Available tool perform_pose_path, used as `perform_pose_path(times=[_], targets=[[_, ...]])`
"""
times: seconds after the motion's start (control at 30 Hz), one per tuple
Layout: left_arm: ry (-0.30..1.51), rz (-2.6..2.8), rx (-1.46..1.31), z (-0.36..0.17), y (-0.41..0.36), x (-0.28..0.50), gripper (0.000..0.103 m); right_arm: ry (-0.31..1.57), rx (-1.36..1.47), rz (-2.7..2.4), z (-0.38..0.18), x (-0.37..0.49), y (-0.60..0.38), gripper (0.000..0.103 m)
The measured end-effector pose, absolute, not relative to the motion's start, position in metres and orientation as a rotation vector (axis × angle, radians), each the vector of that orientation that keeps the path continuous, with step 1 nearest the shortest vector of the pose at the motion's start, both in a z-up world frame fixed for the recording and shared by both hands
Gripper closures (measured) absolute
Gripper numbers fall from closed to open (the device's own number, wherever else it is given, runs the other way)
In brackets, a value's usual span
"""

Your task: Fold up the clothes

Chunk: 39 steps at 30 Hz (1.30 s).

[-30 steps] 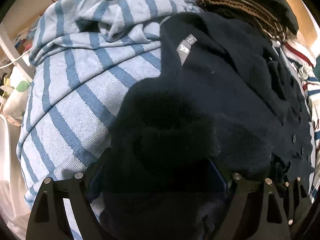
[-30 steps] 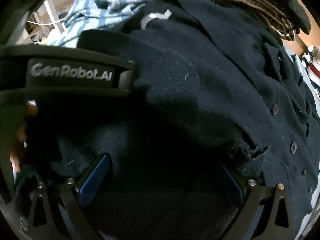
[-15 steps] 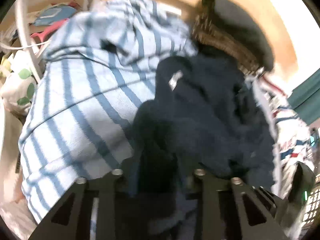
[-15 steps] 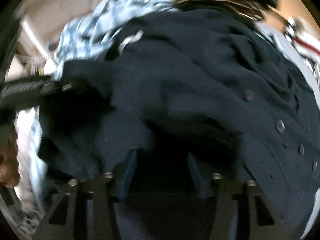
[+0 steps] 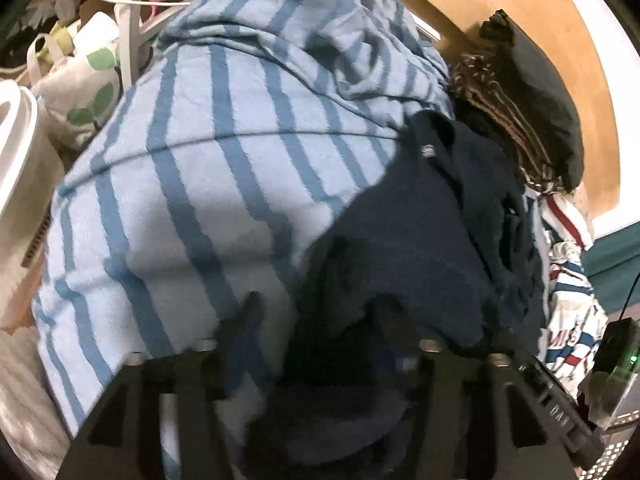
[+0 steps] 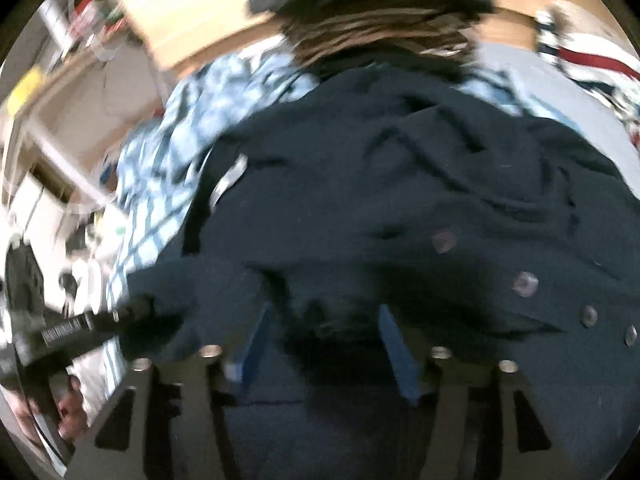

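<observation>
The navy cardigan (image 5: 420, 240) lies crumpled straight ahead of the left hand-held gripper (image 5: 316, 344), its near edge bunched between the two fingers. The jaws have just been opening and stand partly apart, but blur hides whether the pads press the cloth. A blue striped garment (image 5: 192, 184) spreads ahead and to its left. The right hand-held gripper (image 6: 320, 344) likewise has dark cardigan (image 6: 400, 200) folds between its blue pads (image 6: 396, 344), jaws just opening, and I cannot tell whether they grip. The buttons (image 6: 525, 283) lie ahead to its right.
</observation>
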<state>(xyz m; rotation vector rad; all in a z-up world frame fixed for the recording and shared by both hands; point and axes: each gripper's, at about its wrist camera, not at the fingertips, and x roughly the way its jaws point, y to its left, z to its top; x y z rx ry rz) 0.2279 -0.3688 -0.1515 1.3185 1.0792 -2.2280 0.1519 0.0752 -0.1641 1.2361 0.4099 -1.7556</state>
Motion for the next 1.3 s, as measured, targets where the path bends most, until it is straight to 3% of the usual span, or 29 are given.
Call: perform_pose_path(times=[0.17, 0.2, 0.23, 0.27, 0.3, 0.47, 0.6, 0.67, 0.77, 0.83, 0.9, 1.0, 1.1, 1.3], targets=[[1.079, -2.333, 1.355, -0.154, -0.370, 0.212, 0.038, 0.525, 1.193, -1.693, -0.182, 0.184, 0.052, 0.031], [1.054, -2.363, 1.377, -0.154, -0.367, 0.206, 0.044, 0.541, 1.181, -1.680, -0.183, 0.190, 0.048, 0.030], [0.975, -2.367, 1.415, -0.155, -0.362, 0.201, 0.074, 0.554, 1.169, -1.666, -0.183, 0.194, 0.044, 0.029], [0.897, -2.364, 1.450, -0.157, -0.357, 0.196, 0.088, 0.557, 1.158, -1.651, -0.182, 0.199, 0.041, 0.029], [0.833, -2.330, 1.466, -0.160, -0.355, 0.194, 0.089, 0.547, 1.150, -1.633, -0.180, 0.202, 0.039, 0.029], [0.900, -2.277, 1.317, -0.154, -0.373, 0.204, 0.090, 0.509, 1.123, -1.601, -0.158, 0.194, 0.026, 0.029], [0.776, -2.325, 1.327, -0.147, -0.366, 0.200, 0.090, 0.597, 1.062, -1.630, -0.145, 0.194, 0.003, 0.030], [0.829, -2.352, 1.318, -0.144, -0.370, 0.204, 0.090, 0.673, 1.036, -1.590, -0.150, 0.201, -0.016, 0.031], [0.935, -2.362, 1.315, -0.145, -0.380, 0.212, 0.081, 0.810, 1.044, -1.544, -0.172, 0.206, -0.045, 0.032], [0.979, -2.358, 1.316, -0.148, -0.386, 0.215, 0.057, 0.893, 1.064, -1.512, -0.191, 0.205, -0.061, 0.032], [0.988, -2.368, 1.305, -0.149, -0.389, 0.218, 0.049, 0.927, 1.078, -1.453, -0.203, 0.210, -0.072, 0.034], [0.964, -2.360, 1.312, -0.151, -0.386, 0.213, 0.049, 0.980, 0.991, -1.392, -0.207, 0.231, -0.083, 0.034], [0.953, -2.339, 1.292, -0.151, -0.386, 0.214, 0.049, 1.013, 0.907, -1.357, -0.201, 0.252, -0.100, 0.043], [0.880, -2.261, 1.229, -0.145, -0.401, 0.229, 0.049, 0.830, 0.974, -1.436, -0.182, 0.238, -0.153, 0.044]])
